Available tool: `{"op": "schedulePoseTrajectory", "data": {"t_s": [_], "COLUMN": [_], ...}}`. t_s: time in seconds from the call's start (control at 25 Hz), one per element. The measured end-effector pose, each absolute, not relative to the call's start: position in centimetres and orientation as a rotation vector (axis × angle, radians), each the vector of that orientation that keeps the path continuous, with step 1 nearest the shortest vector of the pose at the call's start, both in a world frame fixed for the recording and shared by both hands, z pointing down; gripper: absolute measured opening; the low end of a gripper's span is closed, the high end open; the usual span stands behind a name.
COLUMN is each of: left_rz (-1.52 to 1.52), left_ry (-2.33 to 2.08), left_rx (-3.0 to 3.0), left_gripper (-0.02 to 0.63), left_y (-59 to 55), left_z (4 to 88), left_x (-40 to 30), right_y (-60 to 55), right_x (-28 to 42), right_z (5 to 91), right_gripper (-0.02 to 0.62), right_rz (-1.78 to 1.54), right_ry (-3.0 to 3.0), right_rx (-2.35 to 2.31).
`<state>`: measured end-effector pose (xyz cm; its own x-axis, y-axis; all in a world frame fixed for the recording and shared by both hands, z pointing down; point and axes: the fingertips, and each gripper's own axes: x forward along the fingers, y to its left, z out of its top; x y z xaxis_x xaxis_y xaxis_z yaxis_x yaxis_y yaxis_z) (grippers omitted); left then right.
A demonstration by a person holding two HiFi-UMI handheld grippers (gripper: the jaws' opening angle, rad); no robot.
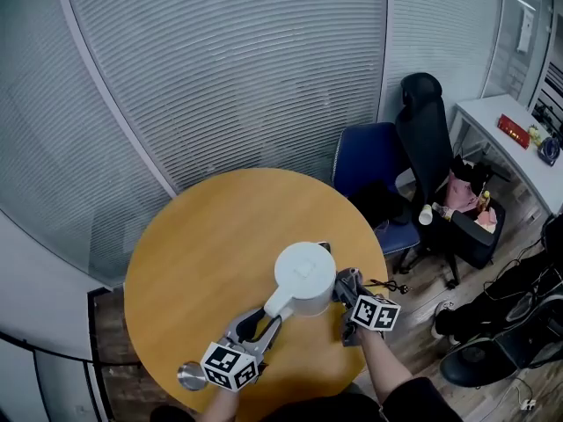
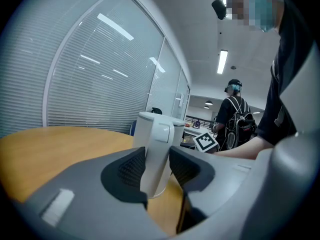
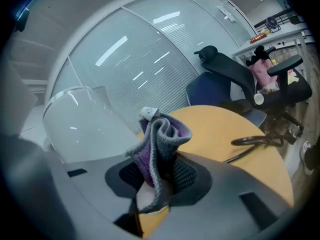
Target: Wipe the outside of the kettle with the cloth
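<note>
A white kettle [image 1: 304, 277] stands upright near the front of the round wooden table [image 1: 211, 244]. My left gripper [image 1: 262, 321] is shut on the kettle's handle [image 2: 156, 156], which stands between its dark pads, with the kettle body [image 2: 150, 125] just beyond. My right gripper [image 1: 344, 292] is at the kettle's right side, shut on a bunched grey and purple cloth [image 3: 159, 141]. In the right gripper view the kettle's pale wall [image 3: 85, 121] fills the left, close beside the cloth. I cannot tell whether the cloth touches it.
Black scissors [image 3: 257, 141] lie on the table to the right of the kettle. A small round metal piece [image 1: 191, 375] sits at the table's front left edge. A blue chair [image 1: 374, 161] and a black office chair [image 1: 431, 121] stand behind the table on the right.
</note>
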<state>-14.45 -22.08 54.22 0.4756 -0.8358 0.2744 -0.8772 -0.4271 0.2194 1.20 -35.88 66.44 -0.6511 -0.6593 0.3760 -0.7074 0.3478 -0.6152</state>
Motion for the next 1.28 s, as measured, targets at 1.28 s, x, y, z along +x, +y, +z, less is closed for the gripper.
{"op": "schedulePoseTrajectory", "data": {"t_s": [1.28], "left_rz": [0.155], "left_ry": [-1.437], "left_rx": [2.505], "left_gripper": [0.153], "left_y": [-17.3], "left_z": [52.5], "left_x": [-14.8], "right_y": [-19.2], "right_x": [3.3], "right_z": [49.4], "right_gripper": [0.112], "right_rz": [0.771], "right_ry": [-2.753], "right_rx": [1.540]}}
